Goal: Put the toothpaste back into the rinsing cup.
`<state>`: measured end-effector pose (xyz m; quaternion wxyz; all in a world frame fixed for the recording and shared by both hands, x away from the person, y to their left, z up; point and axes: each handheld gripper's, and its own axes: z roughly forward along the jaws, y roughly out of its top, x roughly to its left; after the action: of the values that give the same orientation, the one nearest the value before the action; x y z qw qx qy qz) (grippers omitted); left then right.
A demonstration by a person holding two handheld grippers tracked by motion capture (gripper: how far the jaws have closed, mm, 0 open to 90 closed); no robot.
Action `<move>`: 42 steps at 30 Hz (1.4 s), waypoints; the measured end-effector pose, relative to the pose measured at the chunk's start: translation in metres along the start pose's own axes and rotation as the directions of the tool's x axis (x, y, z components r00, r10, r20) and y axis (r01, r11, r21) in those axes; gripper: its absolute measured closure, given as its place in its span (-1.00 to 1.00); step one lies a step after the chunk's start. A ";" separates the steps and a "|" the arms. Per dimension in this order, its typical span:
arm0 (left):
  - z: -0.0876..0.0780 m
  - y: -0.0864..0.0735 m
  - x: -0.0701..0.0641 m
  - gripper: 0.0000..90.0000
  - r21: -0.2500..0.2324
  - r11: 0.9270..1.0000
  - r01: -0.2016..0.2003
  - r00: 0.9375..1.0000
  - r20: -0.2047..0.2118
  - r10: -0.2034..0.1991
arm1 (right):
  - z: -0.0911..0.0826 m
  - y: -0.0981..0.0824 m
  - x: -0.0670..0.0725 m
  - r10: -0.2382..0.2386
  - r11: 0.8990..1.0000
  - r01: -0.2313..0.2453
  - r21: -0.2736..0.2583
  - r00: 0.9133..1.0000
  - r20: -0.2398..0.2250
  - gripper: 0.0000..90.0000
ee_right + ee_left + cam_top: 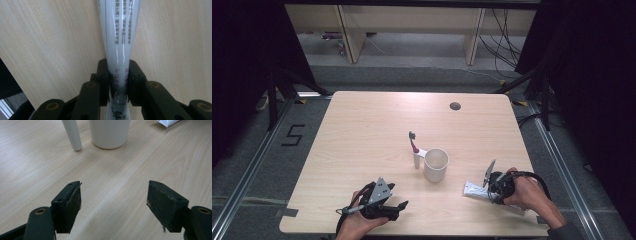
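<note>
Small printed characters, too fine to be read, are seen on the white toothpaste tube (120, 37), lying on the counter (362, 140) and clenched between the right gripper (119, 75) fingers (103, 75); the left gripper (113, 202) fingers are spread, empty.

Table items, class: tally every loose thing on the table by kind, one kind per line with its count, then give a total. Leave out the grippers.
White cup: 1
Toothbrush, leaning against the cup: 1
White tube, clamped between the right gripper jaws: 1
Total: 3
</note>
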<state>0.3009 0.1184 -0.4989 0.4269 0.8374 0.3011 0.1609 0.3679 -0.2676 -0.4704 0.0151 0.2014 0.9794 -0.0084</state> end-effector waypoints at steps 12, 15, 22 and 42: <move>0.001 0.000 -0.001 -0.39 0.002 1.000 -0.004 1.000 0.014 0.004 | 0.003 0.005 -0.001 -0.017 0.999 0.017 0.035 1.000 -0.004 0.68; 0.002 0.000 -0.002 -0.38 -0.006 1.000 0.012 1.000 0.009 -0.012 | 0.003 0.005 -0.001 -0.017 0.999 0.017 0.033 1.000 -0.004 0.69; 0.001 0.000 -0.001 -0.37 0.004 1.000 0.001 1.000 0.015 -0.001 | 0.002 0.003 -0.001 -0.014 1.000 0.014 0.015 1.000 -0.001 0.70; 0.001 0.001 0.000 -0.37 0.000 1.000 0.009 1.000 0.010 -0.009 | -0.021 -0.016 -0.011 0.061 0.976 -0.055 -0.212 0.998 0.021 0.71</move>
<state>0.3021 0.1173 -0.4986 0.4291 0.8368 0.3028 0.1549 0.3710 -0.2862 -0.4492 0.0500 0.2269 0.9681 0.0933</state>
